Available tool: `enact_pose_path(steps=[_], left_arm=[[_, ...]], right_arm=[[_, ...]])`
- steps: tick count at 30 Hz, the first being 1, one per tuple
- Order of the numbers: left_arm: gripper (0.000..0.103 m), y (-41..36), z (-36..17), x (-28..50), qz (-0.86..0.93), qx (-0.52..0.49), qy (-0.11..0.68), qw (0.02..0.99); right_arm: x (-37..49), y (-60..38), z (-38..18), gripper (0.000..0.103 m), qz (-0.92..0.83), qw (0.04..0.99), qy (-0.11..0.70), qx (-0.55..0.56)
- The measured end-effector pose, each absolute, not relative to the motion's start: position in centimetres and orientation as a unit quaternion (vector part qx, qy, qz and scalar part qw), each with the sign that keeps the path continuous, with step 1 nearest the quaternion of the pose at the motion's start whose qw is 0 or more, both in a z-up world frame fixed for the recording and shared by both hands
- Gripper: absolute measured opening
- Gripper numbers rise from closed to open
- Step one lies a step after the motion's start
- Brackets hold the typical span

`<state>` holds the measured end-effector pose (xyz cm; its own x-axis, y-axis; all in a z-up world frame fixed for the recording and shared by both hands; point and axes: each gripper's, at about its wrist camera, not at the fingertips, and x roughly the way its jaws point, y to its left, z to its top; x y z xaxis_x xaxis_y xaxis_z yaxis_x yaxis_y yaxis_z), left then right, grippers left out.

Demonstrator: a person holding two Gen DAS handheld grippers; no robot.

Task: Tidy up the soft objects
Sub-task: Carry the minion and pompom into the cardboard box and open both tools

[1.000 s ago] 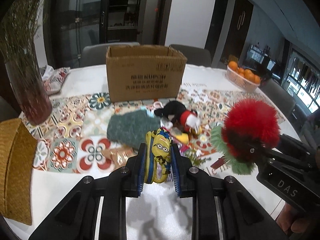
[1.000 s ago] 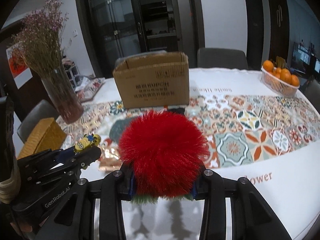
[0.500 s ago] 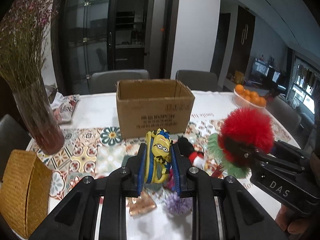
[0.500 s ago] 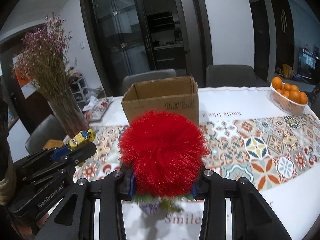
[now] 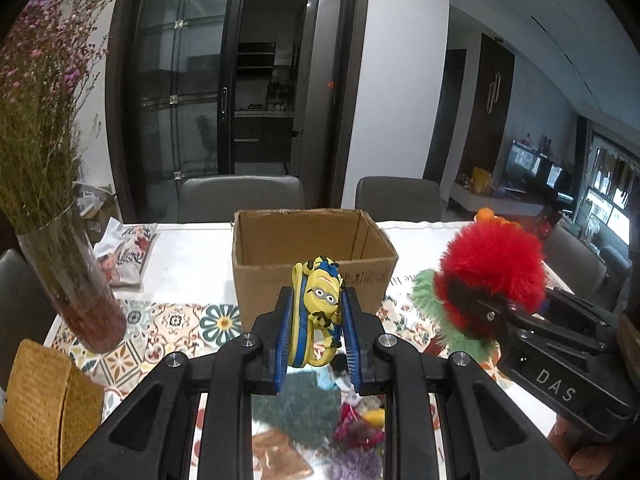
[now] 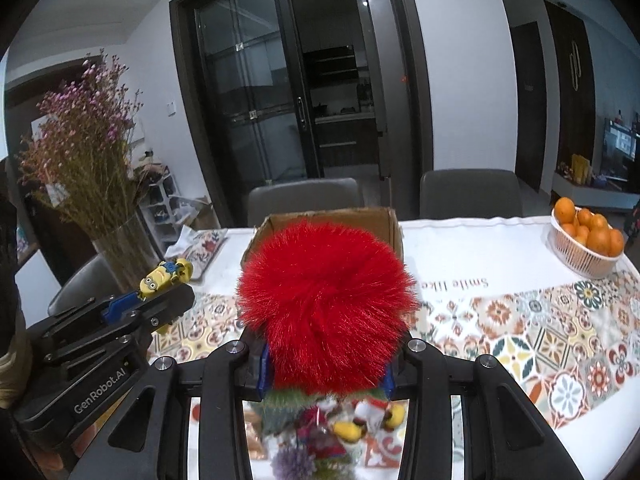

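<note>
While your left hand-held gripper [image 5: 318, 330] pinches the yellow minion toy [image 5: 320, 308] and your right hand-held gripper [image 6: 326, 364] squeezes the red fluffy ball [image 6: 326, 308], both hang above the counter [image 6: 460, 256], short of the cardboard box [image 5: 312, 248]. Let go too early and either lands on the tiled cloth or glances off the near wall. The fur also hides the box rim from your right camera, so you could misjudge the drop, and the two grippers may collide over that narrow opening.
</note>
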<state>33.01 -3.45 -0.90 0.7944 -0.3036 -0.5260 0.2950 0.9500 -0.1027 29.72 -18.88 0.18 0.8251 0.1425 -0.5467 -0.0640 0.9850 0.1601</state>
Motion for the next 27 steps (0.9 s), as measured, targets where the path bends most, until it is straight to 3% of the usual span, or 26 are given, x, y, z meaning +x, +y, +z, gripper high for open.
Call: enact_pose_path(steps=[27], left_arm=[[0.024, -5.4, 0.1, 47.6, -0.160, 0.018, 0.307, 0.938]], right_arm=[[44.6, -20.3, 2.0, 0.041, 0.078, 0.946, 0.308, 0.072]])
